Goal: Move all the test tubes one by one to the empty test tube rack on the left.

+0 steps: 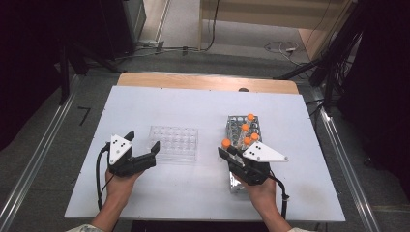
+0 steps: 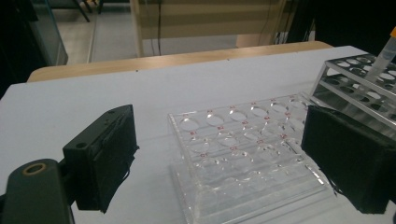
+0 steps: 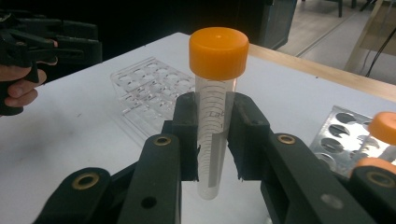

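My right gripper [image 1: 228, 152] [image 3: 215, 140] is shut on a clear tube with an orange cap [image 1: 226, 143] [image 3: 216, 88]. It holds the tube upright by its middle, off the table, just left of the metal tube rack [image 1: 231, 121] [image 3: 341, 133]. Several more orange-capped tubes [image 1: 247, 128] stand in that rack. A clear acrylic rack [image 1: 173, 143] [image 2: 243, 154] [image 3: 149, 86] with empty holes lies on the white table. My left gripper [image 1: 142, 141] [image 2: 229, 154] stands open at that rack's left end, its jaws wide on either side of the near end, apart from it.
The white board [image 1: 203, 193] lies on a wooden table whose far edge [image 1: 208, 81] is bare. Beyond it are floor cables and dark equipment stands. The person's other hand [image 3: 18, 91] is at the left in the right gripper view.
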A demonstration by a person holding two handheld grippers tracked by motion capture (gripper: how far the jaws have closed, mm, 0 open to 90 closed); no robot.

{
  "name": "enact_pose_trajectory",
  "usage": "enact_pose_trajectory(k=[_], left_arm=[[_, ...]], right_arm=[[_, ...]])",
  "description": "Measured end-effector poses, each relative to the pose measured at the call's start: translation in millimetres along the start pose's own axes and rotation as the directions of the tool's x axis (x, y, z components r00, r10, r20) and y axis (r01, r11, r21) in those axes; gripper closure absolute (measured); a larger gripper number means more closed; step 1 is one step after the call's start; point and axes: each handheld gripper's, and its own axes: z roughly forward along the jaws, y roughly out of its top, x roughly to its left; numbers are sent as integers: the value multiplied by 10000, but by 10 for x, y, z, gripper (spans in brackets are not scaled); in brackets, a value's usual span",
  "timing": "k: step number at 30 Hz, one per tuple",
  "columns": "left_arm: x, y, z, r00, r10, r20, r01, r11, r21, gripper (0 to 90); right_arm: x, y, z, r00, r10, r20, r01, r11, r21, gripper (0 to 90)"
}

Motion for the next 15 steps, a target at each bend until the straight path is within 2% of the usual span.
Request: enact_pose_trajectory(k=[15], left_arm=[[-173, 50, 63, 9967, 309, 749, -306, 9995, -45, 118]], right_arm=[[250, 49, 406, 9977, -352, -580, 375, 9986, 378, 717]])
